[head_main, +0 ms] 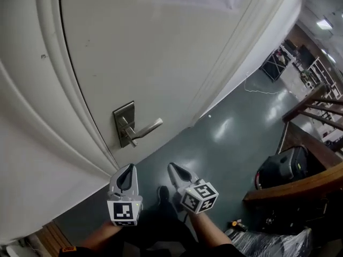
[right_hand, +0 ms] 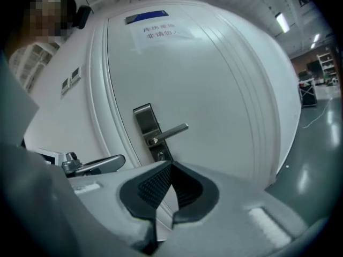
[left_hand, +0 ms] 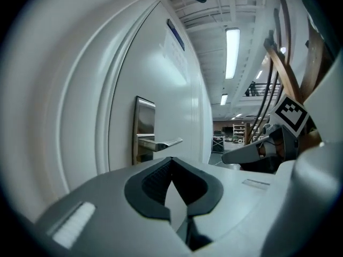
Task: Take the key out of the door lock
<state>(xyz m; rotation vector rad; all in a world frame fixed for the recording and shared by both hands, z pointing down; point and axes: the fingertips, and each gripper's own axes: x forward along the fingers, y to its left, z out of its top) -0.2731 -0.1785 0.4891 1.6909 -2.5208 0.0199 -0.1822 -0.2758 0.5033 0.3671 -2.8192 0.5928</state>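
Note:
A white door (head_main: 161, 52) carries a metal lock plate (head_main: 124, 123) with a lever handle (head_main: 146, 130). In the right gripper view the plate (right_hand: 148, 127) shows a small round lock cylinder (right_hand: 159, 155) under the handle (right_hand: 170, 133). Whether a key sits in it is too small to tell. My left gripper (head_main: 128, 168) hangs below the plate, shut and holding nothing, its tips (left_hand: 171, 160) pointing past the door's edge. My right gripper (head_main: 172, 167) is beside it, also shut and holding nothing, and aims at the lock (right_hand: 171, 166). Both are well short of the door.
A paper notice (right_hand: 156, 31) is stuck high on the door. To the right a dark bag (head_main: 284, 167) sits on the grey-green floor (head_main: 230, 138) by a wooden railing (head_main: 311, 183). A white cable (head_main: 262, 90) lies on the floor farther back, and shelves stand in the distance.

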